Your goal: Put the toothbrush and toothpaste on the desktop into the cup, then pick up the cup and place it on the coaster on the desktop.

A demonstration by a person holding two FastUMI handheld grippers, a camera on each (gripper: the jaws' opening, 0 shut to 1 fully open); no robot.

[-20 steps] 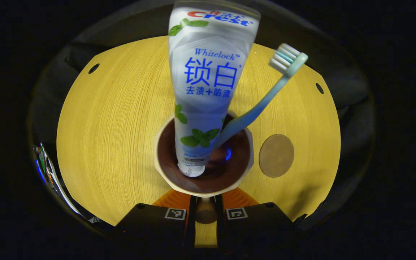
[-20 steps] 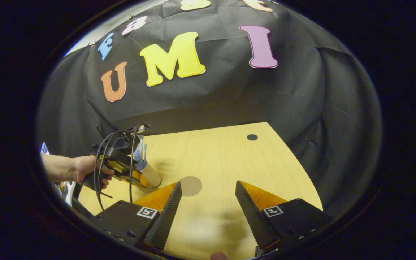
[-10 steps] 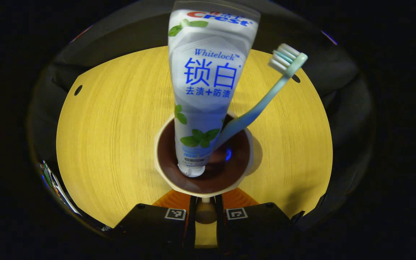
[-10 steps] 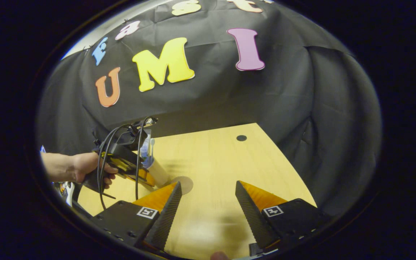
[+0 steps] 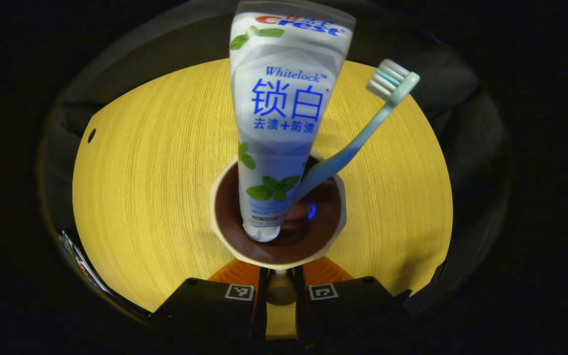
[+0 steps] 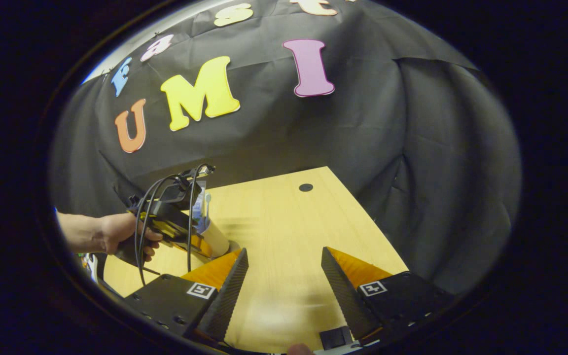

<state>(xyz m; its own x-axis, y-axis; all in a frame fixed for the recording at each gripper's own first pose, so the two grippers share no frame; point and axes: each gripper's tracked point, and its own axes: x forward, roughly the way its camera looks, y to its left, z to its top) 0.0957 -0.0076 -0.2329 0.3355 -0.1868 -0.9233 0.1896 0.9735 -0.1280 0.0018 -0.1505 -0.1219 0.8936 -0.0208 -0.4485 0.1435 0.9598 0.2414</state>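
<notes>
The coaster has slipped out of sight under the cup (image 5: 278, 256) since a second ago, when it lay off to the cup's right; in the right gripper view a sliver of coaster (image 6: 235, 244) peeks out at the cup's base, too hidden to tell whether the cup rests on it.

My left claw (image 5: 280, 291) is clenched on the cup's near wall, fingers pinching close together. From above I look straight into the dark, glossy interior, where the toothpaste (image 5: 284, 113) stands cap-down (a smooth, flattened tube) and the toothbrush (image 5: 358, 143) leans right, bristles up.

The right gripper view gives the side-on picture instead: the hand (image 6: 116, 234) holding that left claw (image 6: 200, 241), with cables looping over it, against the pale cup (image 6: 213, 239).

My right claw (image 6: 284, 276) hangs released, ridged fingers spread wide above the light wood-grain tabletop (image 6: 284, 217).
</notes>
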